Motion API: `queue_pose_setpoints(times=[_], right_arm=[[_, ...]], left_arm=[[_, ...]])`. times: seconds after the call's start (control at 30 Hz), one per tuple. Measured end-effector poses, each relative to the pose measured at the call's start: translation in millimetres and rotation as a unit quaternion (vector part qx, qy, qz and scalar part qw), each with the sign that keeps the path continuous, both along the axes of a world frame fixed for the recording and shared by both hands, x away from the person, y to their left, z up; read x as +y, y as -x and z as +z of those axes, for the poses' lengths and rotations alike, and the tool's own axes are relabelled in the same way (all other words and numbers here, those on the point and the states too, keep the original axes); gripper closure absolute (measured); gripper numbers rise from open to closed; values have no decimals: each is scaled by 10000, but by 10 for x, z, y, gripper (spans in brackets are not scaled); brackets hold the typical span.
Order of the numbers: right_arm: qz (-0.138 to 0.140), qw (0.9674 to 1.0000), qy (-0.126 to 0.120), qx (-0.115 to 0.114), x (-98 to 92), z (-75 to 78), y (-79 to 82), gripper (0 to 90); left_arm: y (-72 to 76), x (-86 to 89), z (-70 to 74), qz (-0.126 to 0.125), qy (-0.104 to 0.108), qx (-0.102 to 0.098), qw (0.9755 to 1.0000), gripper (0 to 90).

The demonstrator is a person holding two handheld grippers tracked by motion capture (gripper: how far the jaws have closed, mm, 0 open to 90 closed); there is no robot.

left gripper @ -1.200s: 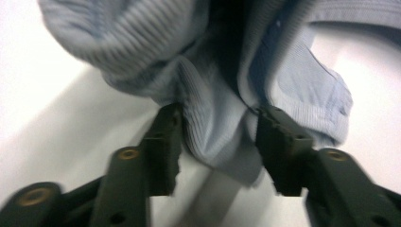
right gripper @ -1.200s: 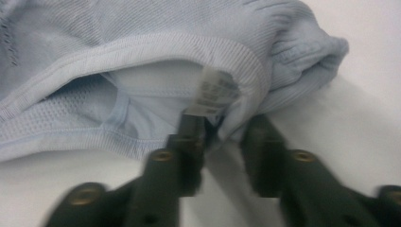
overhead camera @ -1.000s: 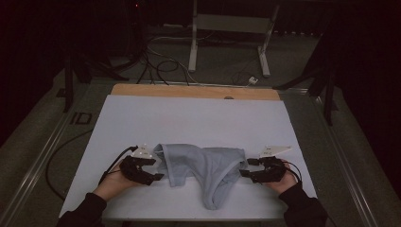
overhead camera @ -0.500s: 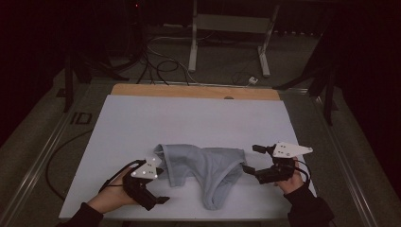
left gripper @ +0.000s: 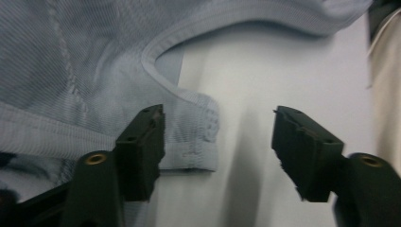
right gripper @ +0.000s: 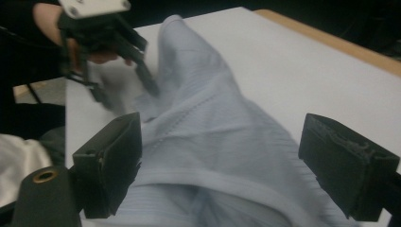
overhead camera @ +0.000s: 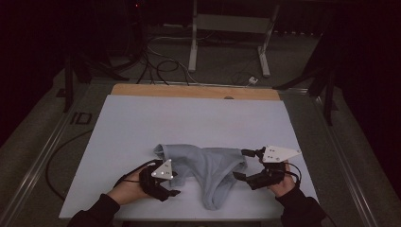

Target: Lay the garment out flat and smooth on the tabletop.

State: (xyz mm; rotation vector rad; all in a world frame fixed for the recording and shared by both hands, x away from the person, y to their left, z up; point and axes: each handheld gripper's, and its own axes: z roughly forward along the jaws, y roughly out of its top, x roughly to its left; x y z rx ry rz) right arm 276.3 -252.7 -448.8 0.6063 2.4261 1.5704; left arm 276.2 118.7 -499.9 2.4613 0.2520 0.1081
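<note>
Closing at the underwear's (overhead camera: 208,172) hem, left gripper (overhead camera: 171,188) holds nothing; right gripper (overhead camera: 241,164) gapes, lifted.

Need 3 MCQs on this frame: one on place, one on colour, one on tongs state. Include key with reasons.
1. Where does the garment lie on the white table?
A. near the person's edge, between both tongs
B. at the far wooden edge
C. off the table

2. What colour is the garment?
A. red
B. pale grey-blue
C. black

3. How do the left tongs stand?
A. clamped on the waistband
B. open, with a hem corner between the jaws
C. shut on nothing

Key: 1 A, since the high view shows it between the left tongs and the right tongs. 2 B, in every view. 3 B, since the left gripper view shows a wide gap between the jaws and the hem unpinched; they have just been closing.
</note>
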Motion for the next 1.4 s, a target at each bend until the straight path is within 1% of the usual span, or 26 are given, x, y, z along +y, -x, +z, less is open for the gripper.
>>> queue_pose_setpoints(times=[0.07,0.2,0.27,0.33,0.37,0.43,0.53,0.6,0.63,0.67,0.77,0.83,0.9,0.93,0.97,1.0,1.03,1.07,1.1,1.13,1.17,1.2,1.27,1.3,1.37,1.4], right_arm=[[89,9999,40,101,39,-25,-2,143],[161,9995,101,236,78,-43,4,145],[207,9994,113,259,96,-50,11,143],[234,9993,74,290,105,-48,14,144],[254,9993,86,262,105,-45,15,144],[263,9993,80,240,106,-43,20,142],[326,9989,7,322,113,-51,21,142],[381,9988,75,313,128,-54,30,142],[473,9981,72,394,140,-55,36,141],[498,9980,89,381,156,-59,44,141],[709,9964,138,437,215,-44,82,143],[783,9960,246,366,269,-32,121,144],[886,9946,332,429,323,-23,150,171],[1053,9926,395,456,364,-15,185,226],[1187,9912,435,402,401,-14,217,303],[1388,9885,454,394,433,-16,237,372],[1593,9850,502,434,479,-22,267,434],[1944,9777,695,390,571,-53,312,530],[1944,9777,695,390,571,-53,312,530],[2249,9685,970,451,673,-101,363,585],[2368,9645,1066,480,718,-134,375,597],[2368,9645,1066,480,718,-134,375,597],[2547,9571,1250,581,805,-212,381,621],[2609,9533,1408,577,844,-251,384,630],[2669,9490,1565,611,885,-321,363,634],[2664,9482,1613,621,900,-354,354,633]], left_arm=[[-21,-12,-35,-16,14,22,10000,439],[-63,-22,-66,-56,30,37,10000,494],[-97,-21,-90,-95,-65,27,9999,534],[-114,-19,-107,-73,-5,45,10000,568],[-123,-15,-109,-50,-8,-13,10000,600],[-154,-1,-113,-10,45,76,10000,652],[-160,-1,-123,37,79,83,9999,715],[-169,3,-121,34,106,165,9998,788],[-167,1,-119,27,112,169,9998,818],[-161,-1,-114,7,84,142,9999,837],[-134,-2,-70,-30,106,96,9999,850],[-110,0,-22,-14,201,73,9998,851],[-88,14,46,-24,276,6,9996,852],[-83,23,77,-8,359,15,9994,852],[-84,36,108,-11,378,-16,9993,852],[-77,41,129,36,405,-54,9992,852],[-74,46,145,60,408,-76,9991,851],[-71,49,154,66,410,-96,9991,851],[-72,56,165,45,391,-120,9992,851],[-69,57,168,51,394,-124,9991,851],[-68,58,168,58,393,-131,9991,851],[-69,60,166,69,403,-127,9991,851],[-70,61,161,75,443,-125,9989,850],[-72,64,159,79,481,-103,9988,851],[-77,73,163,93,470,-112,9988,850],[-71,72,160,118,509,-92,9986,850]])
